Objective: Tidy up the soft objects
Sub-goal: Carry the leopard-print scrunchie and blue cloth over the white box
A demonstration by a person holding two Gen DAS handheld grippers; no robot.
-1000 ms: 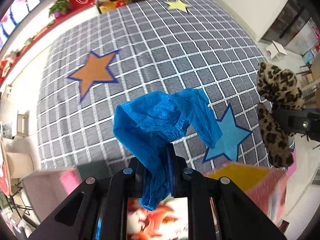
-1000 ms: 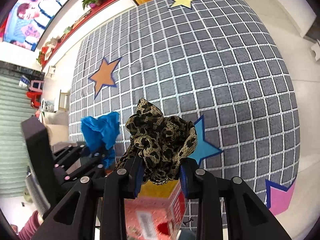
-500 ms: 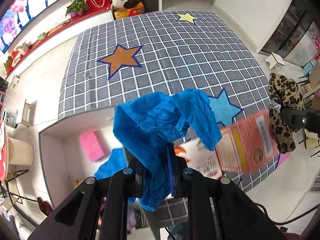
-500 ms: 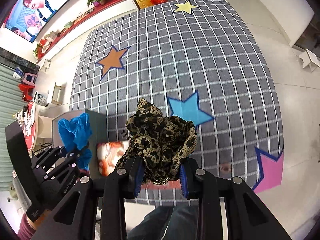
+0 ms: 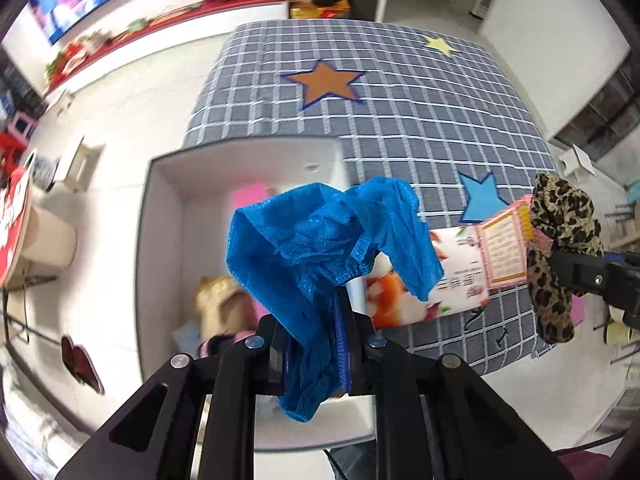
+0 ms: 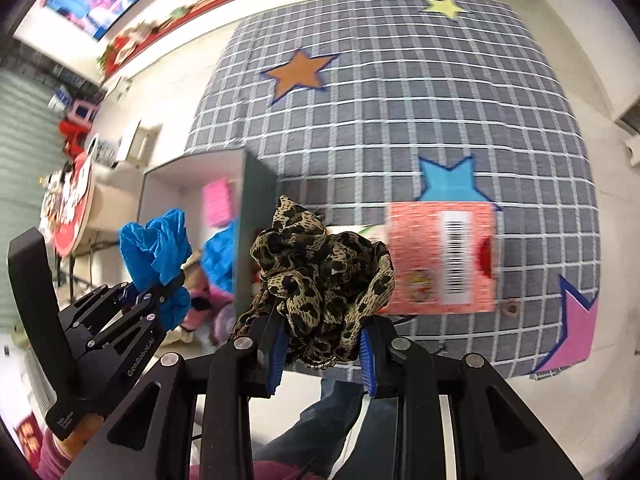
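Note:
My left gripper (image 5: 316,352) is shut on a crumpled blue shoe cover (image 5: 320,248), held in the air over an open white bin (image 5: 160,216). In the right wrist view the same blue shoe cover (image 6: 156,240) hangs at the left from the left gripper (image 6: 160,284). My right gripper (image 6: 324,344) is shut on a leopard-print scrunchie (image 6: 320,272), also seen as the leopard-print scrunchie (image 5: 556,248) at the right edge of the left wrist view. Inside the bin lie a pink sponge (image 5: 250,196), a tan plush (image 5: 220,300) and more blue fabric (image 6: 222,256).
A grey checked cloth (image 5: 400,120) with coloured stars covers the table. A pink printed box (image 6: 440,256) lies on it beside the bin. A person's trouser leg (image 6: 320,420) shows below the right gripper. White floor and small stools surround the table.
Both grippers have travelled with their loads from above the checked cloth toward its near-left edge. The white bin, out of sight at first, now lies right under the blue shoe cover.

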